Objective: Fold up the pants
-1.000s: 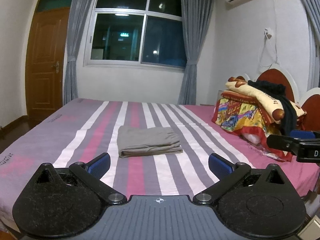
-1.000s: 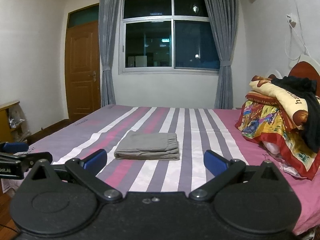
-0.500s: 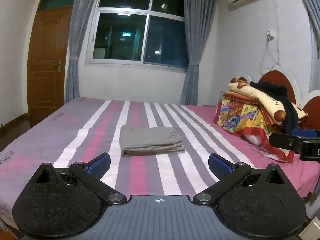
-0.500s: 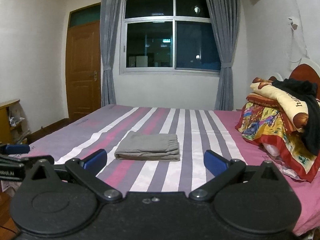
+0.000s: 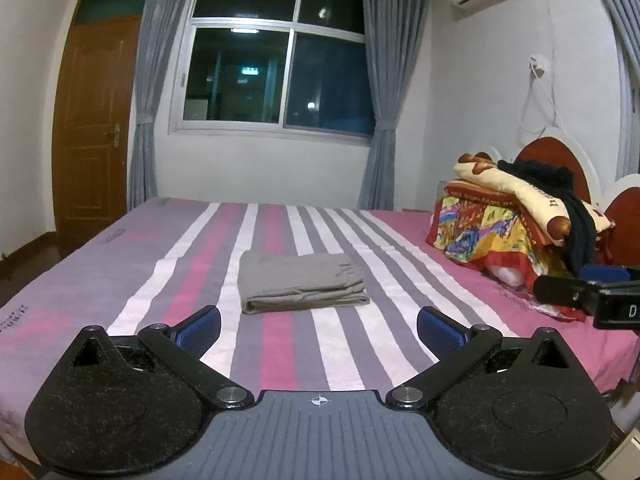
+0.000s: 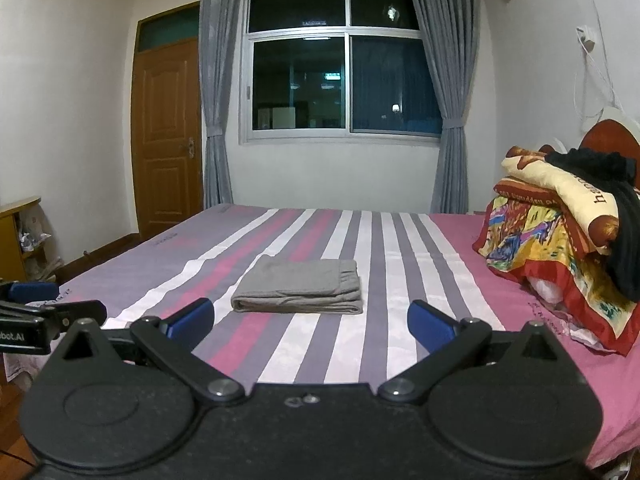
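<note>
Grey pants (image 5: 301, 281) lie folded into a compact rectangle in the middle of the striped bed (image 5: 120, 280), also seen as grey pants (image 6: 298, 288) in the right wrist view. My left gripper (image 5: 319, 326) hangs open over the bed's near edge, well short of the pants, with nothing between its blue pads. My right gripper (image 6: 310, 322) is open too, equally far back and empty. Each gripper shows at the edge of the other's view: the right one (image 5: 588, 292), the left one (image 6: 40, 312).
A heap of colourful bedding and a black garment (image 5: 520, 220) sits at the headboard on the right. A wooden door (image 5: 92, 128) and a curtained window (image 5: 276, 76) stand beyond the bed. A small shelf (image 6: 16, 236) is at the left by the floor.
Both grippers have drawn slightly back and up from the bed; the folded pants lie unmoved. Both stay open.
</note>
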{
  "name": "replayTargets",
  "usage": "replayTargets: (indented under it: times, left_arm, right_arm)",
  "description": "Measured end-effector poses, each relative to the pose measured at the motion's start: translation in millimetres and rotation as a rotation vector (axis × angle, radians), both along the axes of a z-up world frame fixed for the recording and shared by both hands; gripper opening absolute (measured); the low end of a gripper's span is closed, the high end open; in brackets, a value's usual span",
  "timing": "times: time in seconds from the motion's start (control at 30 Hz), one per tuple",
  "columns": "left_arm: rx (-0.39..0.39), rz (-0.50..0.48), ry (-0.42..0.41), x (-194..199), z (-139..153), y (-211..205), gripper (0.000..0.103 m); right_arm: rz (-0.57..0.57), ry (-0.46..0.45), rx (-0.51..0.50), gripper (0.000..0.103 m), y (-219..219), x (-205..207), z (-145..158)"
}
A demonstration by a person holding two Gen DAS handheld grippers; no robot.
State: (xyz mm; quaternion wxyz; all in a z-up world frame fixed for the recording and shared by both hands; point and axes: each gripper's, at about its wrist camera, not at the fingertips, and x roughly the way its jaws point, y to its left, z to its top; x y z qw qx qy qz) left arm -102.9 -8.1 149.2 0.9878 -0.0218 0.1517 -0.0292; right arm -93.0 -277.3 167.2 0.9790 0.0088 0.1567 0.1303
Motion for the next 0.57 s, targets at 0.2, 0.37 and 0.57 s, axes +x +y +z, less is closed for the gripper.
replayTargets:
  times: [0.2,0.37,0.57]
  left_arm:
    - [0.009,-0.008,-0.010,-3,0,-4,0.103]
    - [0.002,-0.021,-0.034,-7,1,-3,0.103]
    - [-0.007,-0.034,-0.054,-12,4,-4,0.103]
  right_arm:
    - [-0.003,0.005,0.002,0.103,0,1,-4]
    - [-0.003,0.008,-0.001,0.103,-1,1,-5]
    - [-0.004,0.011,-0.006,0.103,-2,3,-8]
